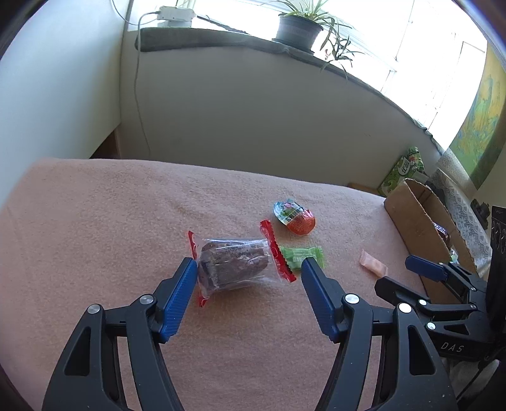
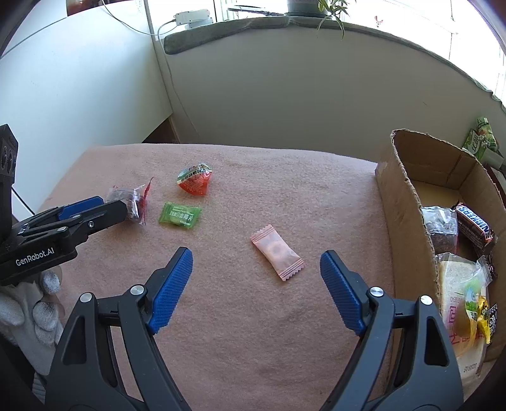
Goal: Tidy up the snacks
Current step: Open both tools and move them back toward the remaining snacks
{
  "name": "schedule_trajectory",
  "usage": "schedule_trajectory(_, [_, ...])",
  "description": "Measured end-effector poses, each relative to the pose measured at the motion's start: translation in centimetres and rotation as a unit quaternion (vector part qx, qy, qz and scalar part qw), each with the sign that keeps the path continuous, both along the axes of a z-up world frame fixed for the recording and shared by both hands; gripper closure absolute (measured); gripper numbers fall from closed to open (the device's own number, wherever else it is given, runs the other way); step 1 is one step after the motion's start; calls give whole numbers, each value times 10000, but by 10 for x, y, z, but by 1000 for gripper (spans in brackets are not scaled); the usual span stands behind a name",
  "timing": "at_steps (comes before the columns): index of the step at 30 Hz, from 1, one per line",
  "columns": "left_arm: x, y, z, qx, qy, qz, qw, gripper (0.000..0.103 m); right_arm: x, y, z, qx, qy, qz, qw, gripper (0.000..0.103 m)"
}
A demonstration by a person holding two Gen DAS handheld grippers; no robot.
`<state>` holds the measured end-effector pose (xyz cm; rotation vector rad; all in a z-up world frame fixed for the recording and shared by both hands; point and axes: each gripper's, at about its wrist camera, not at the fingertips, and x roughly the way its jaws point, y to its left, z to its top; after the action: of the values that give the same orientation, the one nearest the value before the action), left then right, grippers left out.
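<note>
A clear-wrapped brown cake [image 1: 234,264] lies on the pink cloth, just ahead of my open left gripper [image 1: 248,268], near its left finger. It also shows in the right wrist view [image 2: 129,202]. A green candy [image 1: 300,256] [image 2: 179,215] and an orange-red jelly cup [image 1: 295,216] [image 2: 193,181] lie beyond. A pink candy [image 2: 277,256] [image 1: 373,267] lies between and just ahead of the fingers of my open right gripper [image 2: 256,264]. The cardboard box [image 2: 401,202] at the right holds several snacks, among them a Snickers bar [image 2: 474,226] and a bread packet [image 2: 461,303].
The pink cloth [image 2: 253,332] covers the table, which ends at a wall below a window sill with a potted plant [image 1: 299,28]. A green carton [image 1: 401,170] stands behind the box. A gloved hand [image 2: 34,309] holds the left gripper.
</note>
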<state>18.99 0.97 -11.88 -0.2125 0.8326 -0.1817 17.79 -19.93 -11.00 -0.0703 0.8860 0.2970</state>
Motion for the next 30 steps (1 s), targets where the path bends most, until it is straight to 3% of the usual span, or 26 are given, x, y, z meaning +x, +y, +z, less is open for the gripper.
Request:
schedule_trajectory(12, [14,-7,-11,249,115,139,9995,35,29,4,-28,-348,277,-67,9990,24])
schedule_trajectory(22, [16,-7,-13,292,165,150,9993,35,21,-9,-24,-364,328,1,9988,61])
schedule_trajectory(30, [18,-10,-14,302,156,102,9994,51,19,3,-22,-723,305,221,9967,81])
